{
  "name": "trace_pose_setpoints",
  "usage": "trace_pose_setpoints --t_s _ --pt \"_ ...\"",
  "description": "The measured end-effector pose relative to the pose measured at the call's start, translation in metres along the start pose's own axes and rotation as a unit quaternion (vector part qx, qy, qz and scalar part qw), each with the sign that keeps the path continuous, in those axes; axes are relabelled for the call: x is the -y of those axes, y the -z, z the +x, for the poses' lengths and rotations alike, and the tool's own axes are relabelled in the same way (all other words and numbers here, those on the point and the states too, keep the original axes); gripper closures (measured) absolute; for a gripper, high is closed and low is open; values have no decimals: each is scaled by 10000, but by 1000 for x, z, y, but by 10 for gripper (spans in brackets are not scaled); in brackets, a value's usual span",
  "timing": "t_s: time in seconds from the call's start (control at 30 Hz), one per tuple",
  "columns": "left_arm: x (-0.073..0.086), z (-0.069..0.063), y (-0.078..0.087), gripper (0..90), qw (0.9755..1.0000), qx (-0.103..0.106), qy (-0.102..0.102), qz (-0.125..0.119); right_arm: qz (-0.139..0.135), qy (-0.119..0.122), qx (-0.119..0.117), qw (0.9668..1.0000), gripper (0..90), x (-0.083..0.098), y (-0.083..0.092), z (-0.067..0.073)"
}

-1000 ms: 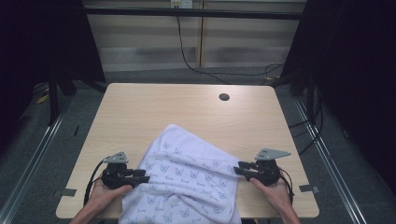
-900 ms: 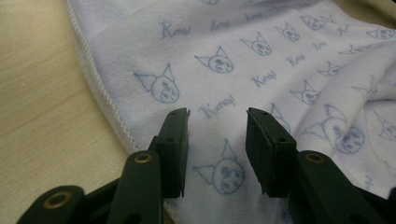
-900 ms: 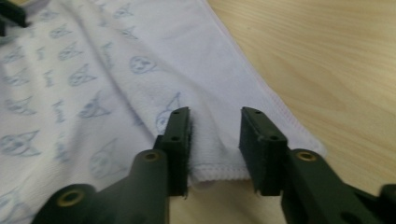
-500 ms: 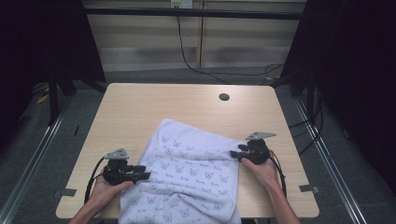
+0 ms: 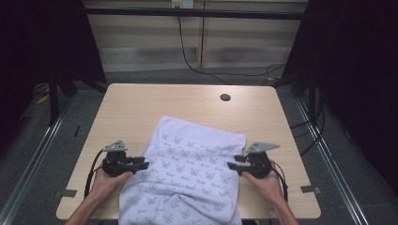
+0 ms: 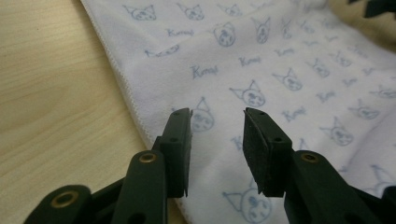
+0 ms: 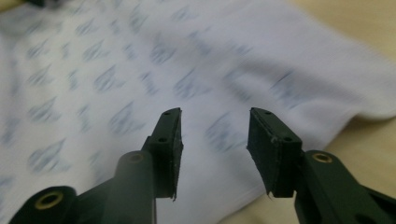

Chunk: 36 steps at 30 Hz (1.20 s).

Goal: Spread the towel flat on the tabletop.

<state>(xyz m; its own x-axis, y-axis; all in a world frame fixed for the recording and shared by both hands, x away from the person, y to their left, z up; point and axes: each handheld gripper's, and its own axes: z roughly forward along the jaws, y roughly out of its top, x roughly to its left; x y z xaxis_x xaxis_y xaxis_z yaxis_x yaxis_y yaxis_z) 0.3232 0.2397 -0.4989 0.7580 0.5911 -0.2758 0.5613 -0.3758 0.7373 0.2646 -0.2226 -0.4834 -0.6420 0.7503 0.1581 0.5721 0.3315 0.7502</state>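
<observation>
So the white towel with the little blue cat-face print is lying flat on the desk, sitting right between the two grippers. Its long axis runs from the person's edge of the desk away toward the far side, leaning a bit to the right as it goes, and the near end hangs off the desk edge. The left gripper is just at the towel's left hem, pointing in across it; in the left gripper view its jaws stand apart over the cloth with nothing pinched, though they've just been closing a bit. The right gripper mirrors it at the right hem, pointing inward, jaws also spread and just been narrowing, towel below them but not clamped. That view is blurry
</observation>
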Motion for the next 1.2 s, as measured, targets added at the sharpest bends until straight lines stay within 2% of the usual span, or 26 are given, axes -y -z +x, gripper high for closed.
trace_pose_setpoints --t_s 0.07,0.13,0.23,0.3,0.37,0.43,0.47,0.5,0.53,0.57,0.6,0.67,0.7,0.73,0.77,0.8,0.87,0.93,1.03,1.1,1.2 --pt "0 1 -5 622 9999 -69 15 83 172 168 -61 9997 606 13 1 15" --pt "1 2 -7 612 9999 -101 8 121 189 191 -135 9995 602 24 1 26" --pt "1 3 -8 608 9999 -94 -8 74 282 432 38 9987 581 29 -3 33" --pt "1 3 -9 593 10000 -87 30 26 302 478 281 9980 580 27 -5 30" --pt "-1 3 -11 589 10000 -83 -24 27 275 415 399 9980 577 24 -6 16" --pt "-3 3 -16 585 10000 -64 0 3 292 305 663 9969 513 19 -8 0" --pt "-5 3 -18 577 10000 -50 26 -23 265 217 677 9971 520 17 -10 -8" --pt "-5 3 -18 576 10000 -50 26 -23 265 217 677 9971 520 17 -10 -8" --pt "-7 3 -21 574 10000 -23 39 -23 229 99 798 9965 520 11 -15 -23" --pt "-10 1 -26 570 9999 -123 -40 -57 235 73 839 9962 521 7 -18 -29" --pt "-10 1 -26 568 9999 -123 -40 -57 235 73 839 9962 521 7 -18 -29" --pt "-13 1 -29 570 9997 -213 -68 -48 246 5 913 9955 520 -4 -28 -44" --pt "-15 3 -30 572 9991 -401 -131 -36 252 -3 936 9953 520 -8 -32 -48" --pt "-16 5 -31 577 9989 -448 -129 -55 208 -19 982 9949 520 -11 -35 -51" --pt "-17 8 -31 592 9989 -459 -19 -86 235 -39 987 9948 519 -14 -39 -54" --pt "-17 11 -31 596 9989 -461 -1 -104 254 -56 1012 9945 517 -18 -42 -56" --pt "-17 13 -29 605 9974 -708 -135 -78 132 -81 1066 9942 513 -20 -48 -58" --pt "-15 15 -26 600 9979 -640 -104 -90 78 -149 1081 9940 511 -21 -50 -58" --pt "-10 14 -22 610 9974 -684 -168 -139 110 -93 1039 9945 502 -19 -49 -52" --pt "-7 14 -18 602 9984 -543 -24 -173 156 -33 946 9954 502 -16 -45 -47" --pt "-2 9 -13 580 9990 -424 -47 -98 144 25 862 9962 493 -11 -40 -42"
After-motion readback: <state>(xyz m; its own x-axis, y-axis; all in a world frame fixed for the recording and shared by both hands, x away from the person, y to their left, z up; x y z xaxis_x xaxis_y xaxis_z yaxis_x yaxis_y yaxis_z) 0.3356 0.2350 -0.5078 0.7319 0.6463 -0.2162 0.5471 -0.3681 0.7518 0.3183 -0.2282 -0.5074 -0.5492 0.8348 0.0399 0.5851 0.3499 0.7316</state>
